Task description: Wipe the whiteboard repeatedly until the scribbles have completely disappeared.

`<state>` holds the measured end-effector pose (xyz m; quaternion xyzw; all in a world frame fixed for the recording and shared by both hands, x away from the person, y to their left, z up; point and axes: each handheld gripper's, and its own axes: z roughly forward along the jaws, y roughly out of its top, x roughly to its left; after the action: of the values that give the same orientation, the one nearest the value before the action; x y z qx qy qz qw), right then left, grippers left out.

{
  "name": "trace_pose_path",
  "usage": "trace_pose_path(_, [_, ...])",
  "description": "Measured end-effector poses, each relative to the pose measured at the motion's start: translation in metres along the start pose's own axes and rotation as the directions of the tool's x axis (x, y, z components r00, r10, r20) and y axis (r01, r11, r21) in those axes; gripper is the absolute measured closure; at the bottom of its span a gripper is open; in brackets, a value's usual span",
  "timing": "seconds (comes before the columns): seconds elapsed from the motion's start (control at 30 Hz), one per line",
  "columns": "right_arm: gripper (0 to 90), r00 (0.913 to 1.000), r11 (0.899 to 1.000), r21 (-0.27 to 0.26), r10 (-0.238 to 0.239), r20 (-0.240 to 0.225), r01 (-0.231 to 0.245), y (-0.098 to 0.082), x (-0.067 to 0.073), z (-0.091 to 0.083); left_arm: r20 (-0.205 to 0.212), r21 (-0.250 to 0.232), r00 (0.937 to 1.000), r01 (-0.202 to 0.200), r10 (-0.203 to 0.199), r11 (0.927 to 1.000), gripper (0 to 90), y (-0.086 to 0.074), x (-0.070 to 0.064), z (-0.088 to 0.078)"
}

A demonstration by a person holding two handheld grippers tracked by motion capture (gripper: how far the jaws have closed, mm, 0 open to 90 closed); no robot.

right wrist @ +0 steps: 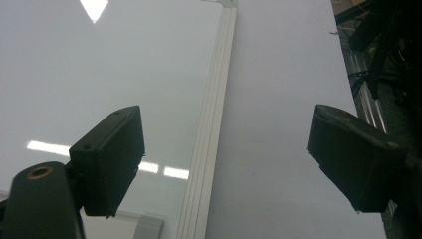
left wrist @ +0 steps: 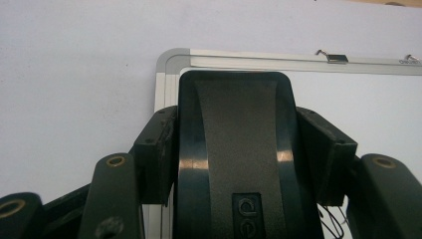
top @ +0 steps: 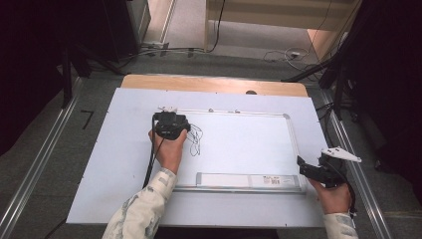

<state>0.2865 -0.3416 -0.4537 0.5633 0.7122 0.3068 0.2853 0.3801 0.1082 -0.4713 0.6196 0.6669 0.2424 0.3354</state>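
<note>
High view, left gripper [top: 170, 124]: it sits on the whiteboard [top: 249, 144] near the top left corner, next to the black scribble [top: 195, 139].
High view, right gripper [top: 318, 172]: it is by the board's lower right corner, above the white table sheet [top: 109, 164].
Left gripper view: the jaws squeeze tight on a black eraser [left wrist: 234, 149]. The eraser lies on the board, close to its silver frame.
Right gripper view: the jaws [right wrist: 224, 159] are wide apart and hold nothing. The board's edge runs between them.
</note>
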Motion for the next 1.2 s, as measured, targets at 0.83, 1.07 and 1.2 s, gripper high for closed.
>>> trace_pose_path(0.83, [13.6, 1.0000, 1.000, -0.004, 0.000, -0.005, 0.000, 0.000, -0.001, 0.000, -0.079, 0.034, 0.9953, -0.053, 0.056, 0.9980, 40.6, 0.000, -0.004, 0.030])
trace_pose_path(1.07, [13.6, 1.0000, 1.000, -0.005, -0.001, -0.005, 0.001, 0.000, -0.001, 0.000, -0.091, 0.040, 0.9943, -0.051, 0.055, 0.9979, 40.6, 0.007, -0.007, 0.037])
trace_pose_path(1.2, [13.6, 1.0000, 1.000, -0.005, 0.003, -0.004, -0.003, 0.000, -0.002, 0.000, -0.080, 0.040, 0.9952, -0.052, 0.055, 0.9978, 40.6, 0.010, -0.011, 0.042])
